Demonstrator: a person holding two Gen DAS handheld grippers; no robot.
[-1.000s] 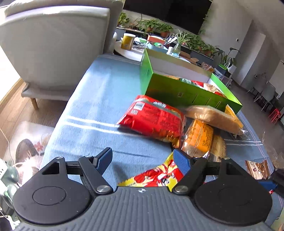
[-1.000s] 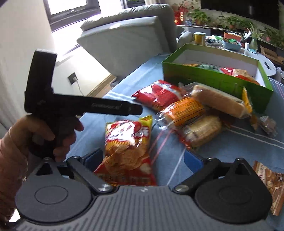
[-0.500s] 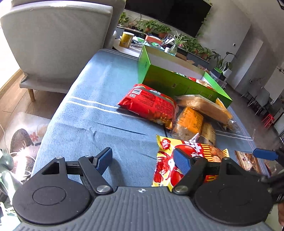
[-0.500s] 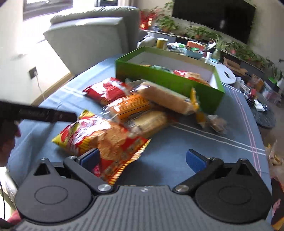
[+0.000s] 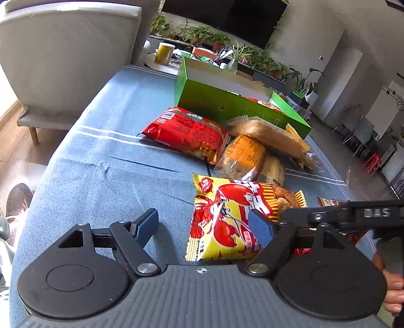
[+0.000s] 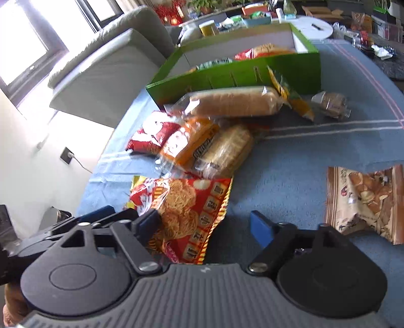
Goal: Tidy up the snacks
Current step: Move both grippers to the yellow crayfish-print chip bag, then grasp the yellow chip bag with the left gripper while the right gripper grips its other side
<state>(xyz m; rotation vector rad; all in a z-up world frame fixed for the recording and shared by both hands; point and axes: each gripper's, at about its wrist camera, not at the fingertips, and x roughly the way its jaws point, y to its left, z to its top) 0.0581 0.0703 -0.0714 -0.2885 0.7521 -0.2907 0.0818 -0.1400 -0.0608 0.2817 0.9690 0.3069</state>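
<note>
A: What stands around the grey armchair [image 5: 68, 50]?

B: Beyond it, a dark TV [image 5: 227, 17] hangs on a pale wall above a row of potted plants [image 5: 202, 35]. Below it, wooden floor [image 5: 12, 141].

A: And light?

B: Bright daylight from the window [image 6: 27, 48] just beside the armchair; a wall socket [image 6: 66, 155] sits below.

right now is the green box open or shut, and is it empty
Open and not empty: the green box has no lid on, and snack packets lie inside against its white lining.
</note>
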